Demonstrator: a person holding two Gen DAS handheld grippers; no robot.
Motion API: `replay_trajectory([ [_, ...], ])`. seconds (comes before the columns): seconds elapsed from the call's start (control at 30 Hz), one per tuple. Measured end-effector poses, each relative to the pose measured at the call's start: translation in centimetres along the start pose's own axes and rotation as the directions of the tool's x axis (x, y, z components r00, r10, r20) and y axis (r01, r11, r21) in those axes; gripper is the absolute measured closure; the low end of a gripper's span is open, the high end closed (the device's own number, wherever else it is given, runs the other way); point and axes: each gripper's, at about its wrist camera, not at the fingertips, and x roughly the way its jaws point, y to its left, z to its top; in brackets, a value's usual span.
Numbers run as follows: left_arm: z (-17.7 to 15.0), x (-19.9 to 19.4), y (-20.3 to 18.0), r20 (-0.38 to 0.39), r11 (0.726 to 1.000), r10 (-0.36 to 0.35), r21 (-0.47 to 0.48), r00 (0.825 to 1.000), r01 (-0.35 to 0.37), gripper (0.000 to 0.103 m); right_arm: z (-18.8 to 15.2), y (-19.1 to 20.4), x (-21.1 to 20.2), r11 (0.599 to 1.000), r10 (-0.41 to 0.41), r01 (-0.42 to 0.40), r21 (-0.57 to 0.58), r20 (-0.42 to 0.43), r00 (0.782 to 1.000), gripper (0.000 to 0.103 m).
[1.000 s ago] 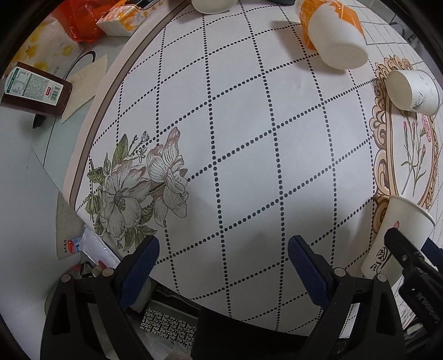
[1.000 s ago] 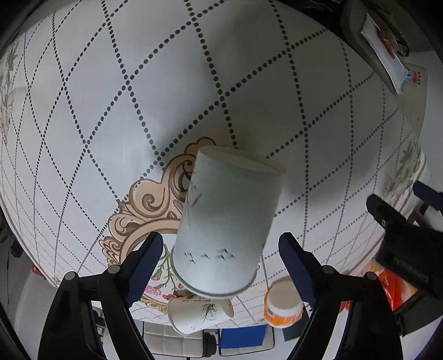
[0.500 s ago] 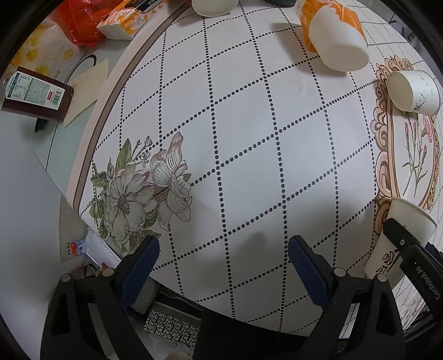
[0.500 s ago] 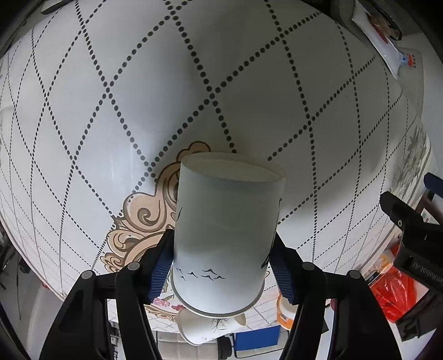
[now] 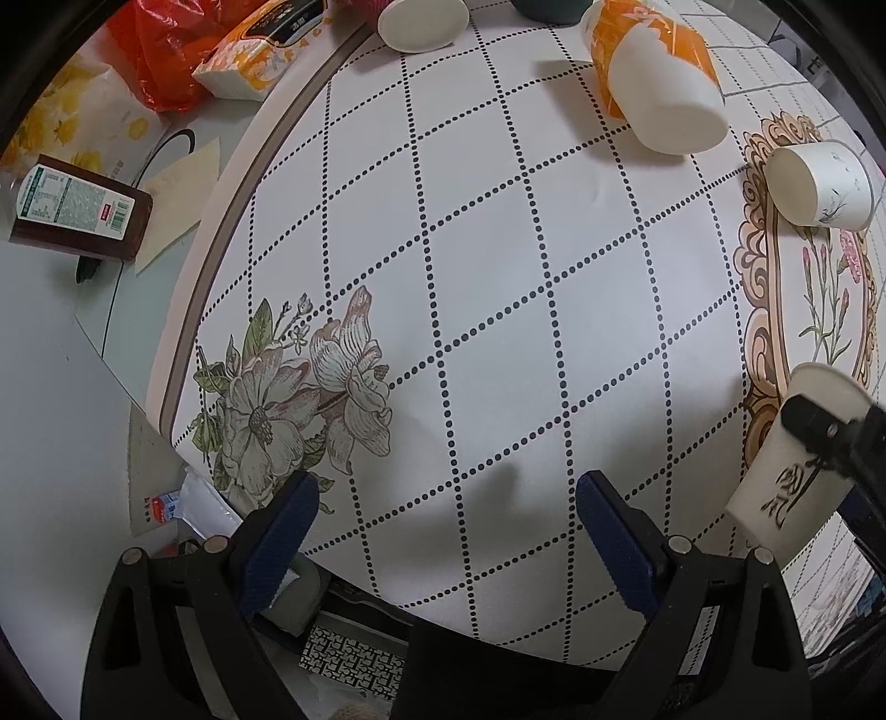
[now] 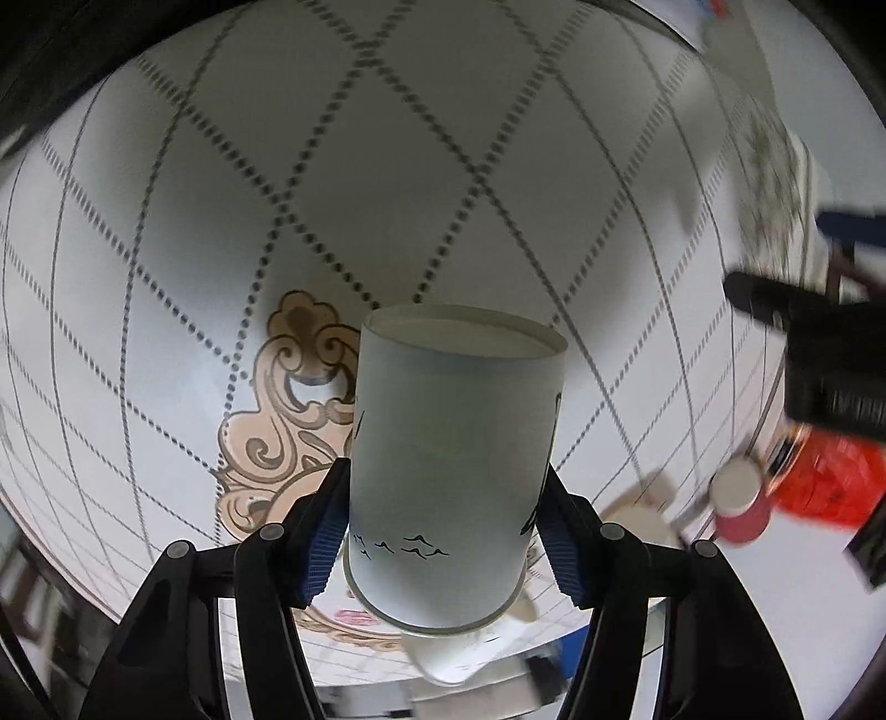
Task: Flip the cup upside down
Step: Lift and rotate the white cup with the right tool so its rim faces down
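My right gripper (image 6: 446, 526) is shut on a white paper cup (image 6: 448, 459) with small black bird marks. The cup's flat base points away from the camera toward the table and its rim is near the camera. In the left wrist view the same cup (image 5: 786, 487) shows at the right edge with the black right gripper (image 5: 830, 437) around it. My left gripper (image 5: 443, 520) is open and empty, low over the patterned tablecloth (image 5: 470, 277).
An orange-and-white cup (image 5: 659, 88) and a small white cup (image 5: 819, 185) lie on their sides at the far right. Another white cup (image 5: 423, 22) is at the far edge. A brown bottle (image 5: 77, 207), tissue pack (image 5: 260, 55) and red bag (image 5: 160, 66) lie at left.
My right gripper closed on the cup, then lifted and swung with it; the right wrist view is now blurred. My left gripper has barely moved.
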Motion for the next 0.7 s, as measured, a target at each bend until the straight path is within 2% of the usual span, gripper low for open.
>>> replay_trajectory([
  [0.17,0.0,-0.4,-0.5,0.014,1.0,0.006,0.018,1.0,-0.006,0.008,-1.4,-2.0,0.2,0.977,0.097,-0.095,0.189,-0.003,0.995,0.038],
  [0.27,0.3,-0.7,-1.2,0.022,0.999,0.004,0.035,1.0,-0.005,0.008,-2.3,-2.9,0.4,0.924,0.175,-0.169,0.342,0.014,0.985,0.038],
  [0.33,0.6,-1.0,-1.8,0.028,0.999,0.005,0.047,1.0,-0.007,0.008,-3.2,-3.3,0.7,0.865,0.226,-0.218,0.451,0.036,0.973,0.038],
  [0.47,0.7,-1.4,-3.1,0.037,0.997,0.0,0.071,0.999,-0.002,0.008,-5.4,-4.3,1.8,0.666,0.345,-0.317,0.675,0.098,0.934,0.038],
  [0.6,0.7,-1.7,-4.7,0.046,0.995,-0.009,0.102,0.999,0.004,0.008,-7.6,-4.0,2.8,0.424,0.438,-0.392,0.816,0.194,0.878,0.038],
  [0.7,0.6,-1.8,-5.4,0.048,0.993,-0.013,0.121,0.999,0.007,0.008,-9.1,-3.3,3.5,0.239,0.48,-0.428,0.872,0.277,0.832,0.038],
])
